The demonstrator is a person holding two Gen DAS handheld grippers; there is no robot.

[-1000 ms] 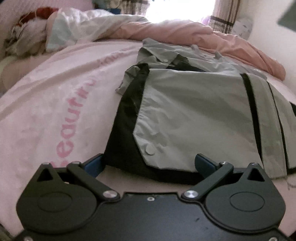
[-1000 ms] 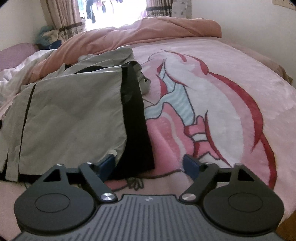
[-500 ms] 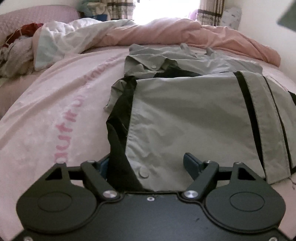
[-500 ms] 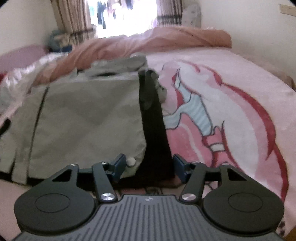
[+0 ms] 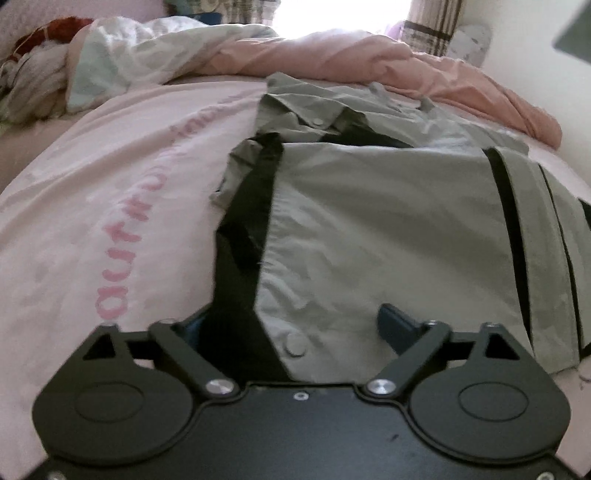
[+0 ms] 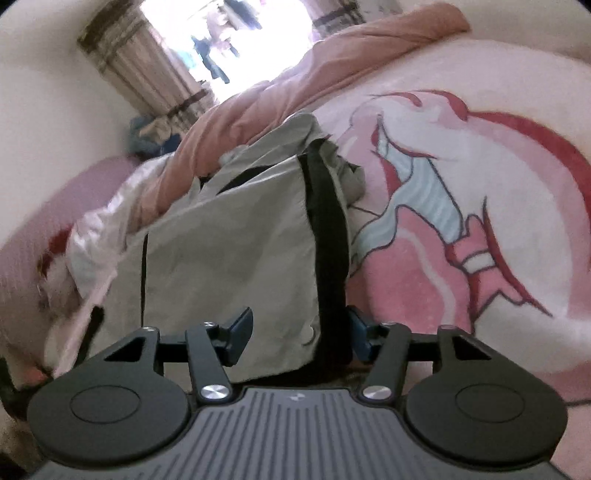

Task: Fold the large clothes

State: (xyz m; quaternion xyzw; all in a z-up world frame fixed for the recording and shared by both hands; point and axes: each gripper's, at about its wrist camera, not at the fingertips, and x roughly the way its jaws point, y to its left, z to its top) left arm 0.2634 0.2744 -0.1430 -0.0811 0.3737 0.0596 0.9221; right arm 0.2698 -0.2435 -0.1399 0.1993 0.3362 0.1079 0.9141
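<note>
**Both grippers at the near hem of the grey jacket**

Closest to me, the left gripper (image 5: 291, 325) has its jaws spread wide and opening, with the jacket's (image 5: 388, 221) near-left hem corner and a snap button (image 5: 295, 347) lying loose between them. The right gripper (image 6: 301, 332) straddles the near-right hem corner; its jaws are closing, the cloth and black trim between them, but I see no pad pressing yet. The grey jacket with black bands lies folded in on itself in the middle of the bed, on the pink blanket (image 5: 92, 206) with its printed lettering and cartoon figure (image 6: 443, 221). Beyond it, along the bed's far edge, a salmon duvet (image 5: 351, 55) is bunched beneath the bright window (image 6: 229, 33).
</note>
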